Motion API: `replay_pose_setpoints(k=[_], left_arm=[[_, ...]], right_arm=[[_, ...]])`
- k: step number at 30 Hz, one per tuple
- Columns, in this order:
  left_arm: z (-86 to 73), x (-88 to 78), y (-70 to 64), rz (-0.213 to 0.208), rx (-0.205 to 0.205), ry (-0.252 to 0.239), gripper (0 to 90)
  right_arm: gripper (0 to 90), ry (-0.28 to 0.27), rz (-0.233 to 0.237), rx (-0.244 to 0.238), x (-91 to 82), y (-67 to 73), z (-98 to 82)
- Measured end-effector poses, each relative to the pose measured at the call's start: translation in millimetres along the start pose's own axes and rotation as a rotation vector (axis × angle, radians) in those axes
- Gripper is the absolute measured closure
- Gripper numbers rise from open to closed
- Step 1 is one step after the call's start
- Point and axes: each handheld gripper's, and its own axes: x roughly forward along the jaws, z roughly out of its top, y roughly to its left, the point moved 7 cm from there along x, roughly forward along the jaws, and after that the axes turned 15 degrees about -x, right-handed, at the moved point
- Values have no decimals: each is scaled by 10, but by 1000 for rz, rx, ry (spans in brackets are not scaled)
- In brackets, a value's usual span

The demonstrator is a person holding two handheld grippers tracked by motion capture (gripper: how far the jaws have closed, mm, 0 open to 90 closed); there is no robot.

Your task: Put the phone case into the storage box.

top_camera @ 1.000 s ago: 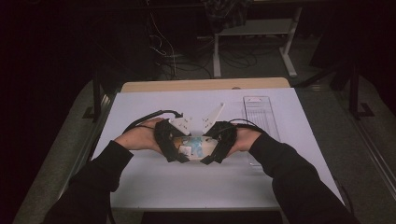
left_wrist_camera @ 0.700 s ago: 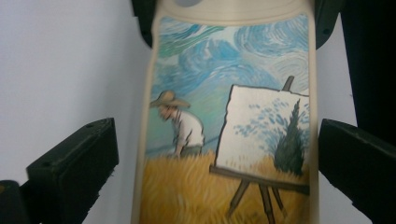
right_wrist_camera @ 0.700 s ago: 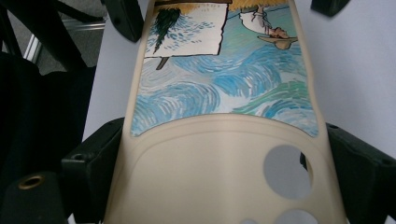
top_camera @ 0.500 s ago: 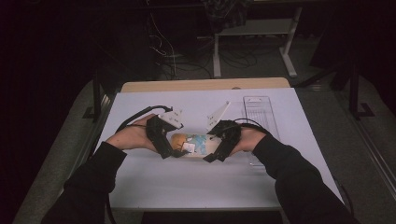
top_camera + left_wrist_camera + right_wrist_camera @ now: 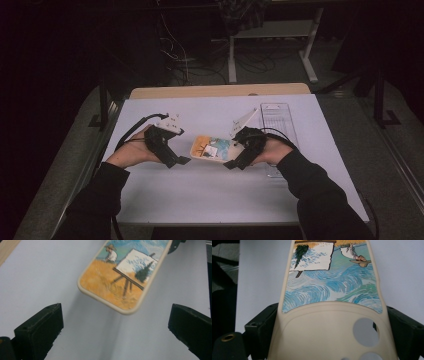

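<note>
The right hand-held gripper [image 5: 235, 161] clamps the painted phone case [image 5: 214, 149] by its camera end above the counter [image 5: 210, 200], while the left hand-held gripper [image 5: 180, 161], jaws just opened wide and empty, sits just beside the free end.

A dim room is surrounding the one lit spot, a pale white tabletop [image 5: 210, 200] with a strip of light wooden board [image 5: 220, 91] running along its far edge. A clear plastic rectangular tray [image 5: 278, 117] is lying flat near the right side. Beyond it, the grey floor [image 5: 360, 125] is fading into darkness, where a tangle of dark cables [image 5: 185, 55] is trailing beside the white metal legs of a desk frame [image 5: 272, 45]. A black stand [image 5: 102, 107] is rising at the left.
</note>
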Motion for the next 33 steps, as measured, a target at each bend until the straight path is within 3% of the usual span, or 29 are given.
replay_pose_setpoints(k=[4,9,15,21,30,32,33], left_arm=[[-83,96,-4,40,-18,-16,0],[-160,156,-15,60,-82,-76,1],[-214,171,-10,78,-86,-90,20],[-230,175,-18,111,-93,-137,19],[-248,256,-72,93,-116,-182,17],[-244,279,-95,74,-137,-196,17],[-252,278,-83,82,-124,-184,16]], right_arm=[[92,-1,-33,27,23,-27,-60],[92,11,-50,71,47,-26,-124],[92,4,-60,135,31,-2,-163],[92,7,-64,145,9,26,-183],[91,8,-59,163,49,24,-220],[91,8,-65,159,49,16,-224],[90,6,-64,162,46,18,-222]])
